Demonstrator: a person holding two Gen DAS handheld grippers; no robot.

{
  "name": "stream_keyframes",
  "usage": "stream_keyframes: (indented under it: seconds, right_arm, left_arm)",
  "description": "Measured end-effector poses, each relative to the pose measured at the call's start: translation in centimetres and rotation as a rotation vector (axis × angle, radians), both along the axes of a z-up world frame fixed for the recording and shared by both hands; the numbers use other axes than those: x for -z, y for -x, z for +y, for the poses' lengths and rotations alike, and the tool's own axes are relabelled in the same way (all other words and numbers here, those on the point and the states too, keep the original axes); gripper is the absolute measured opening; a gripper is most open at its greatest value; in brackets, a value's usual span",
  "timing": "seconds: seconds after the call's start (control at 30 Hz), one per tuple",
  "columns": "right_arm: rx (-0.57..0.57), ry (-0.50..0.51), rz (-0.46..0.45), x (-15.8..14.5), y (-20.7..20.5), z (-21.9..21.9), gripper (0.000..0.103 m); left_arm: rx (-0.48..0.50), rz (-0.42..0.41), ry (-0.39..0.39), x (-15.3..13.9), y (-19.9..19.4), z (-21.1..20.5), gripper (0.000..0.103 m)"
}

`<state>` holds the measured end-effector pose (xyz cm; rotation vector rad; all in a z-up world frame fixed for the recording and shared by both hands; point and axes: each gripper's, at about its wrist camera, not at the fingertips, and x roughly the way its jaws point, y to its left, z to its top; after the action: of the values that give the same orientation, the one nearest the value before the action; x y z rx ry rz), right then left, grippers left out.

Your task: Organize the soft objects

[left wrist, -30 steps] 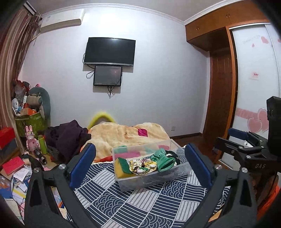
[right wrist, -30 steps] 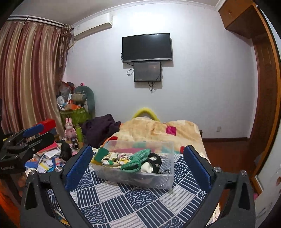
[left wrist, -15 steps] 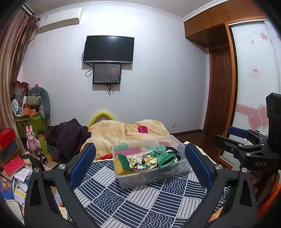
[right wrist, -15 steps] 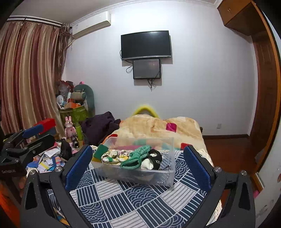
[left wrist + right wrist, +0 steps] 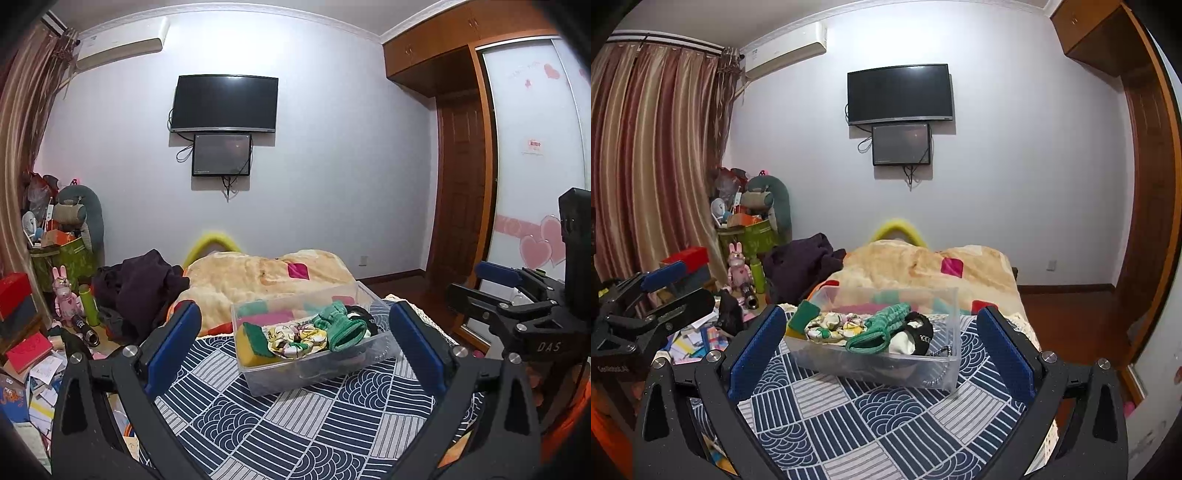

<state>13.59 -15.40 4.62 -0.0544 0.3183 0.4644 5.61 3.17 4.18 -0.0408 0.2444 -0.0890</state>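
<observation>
A clear plastic bin (image 5: pixel 314 373) (image 5: pixel 871 365) stands on the blue-and-white patterned cloth (image 5: pixel 295 417). In it lie a yellow-green sponge (image 5: pixel 253 341), a floral scrunchie (image 5: pixel 295 338), a green knitted piece (image 5: pixel 341 325) (image 5: pixel 882 326) and a black-and-white item (image 5: pixel 916 334). My left gripper (image 5: pixel 295 341) is open and empty, held back from the bin. My right gripper (image 5: pixel 881 349) is open and empty, also short of the bin. Each gripper shows at the side of the other's view.
A beige blanket (image 5: pixel 258 277) lies behind the bin, with a dark garment (image 5: pixel 144 284) to its left. Clutter, books and a pink rabbit toy (image 5: pixel 64 295) fill the floor at left. A wooden door and wardrobe (image 5: pixel 461 206) stand at right.
Both grippers have tilted up and drawn back slightly; the bin sits a little lower in both views. Both stay open and empty.
</observation>
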Motion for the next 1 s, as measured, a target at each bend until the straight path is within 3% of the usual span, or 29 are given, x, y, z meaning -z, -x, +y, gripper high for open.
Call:
stream_keyframes:
  seconds: [1.0]
  right_arm:
    - [0.001,-0.018,0.001,-0.29,0.55,0.32,0.103]
  left_arm:
    - [0.002,-0.002,0.012,-0.07,-0.17,0.51,0.103]
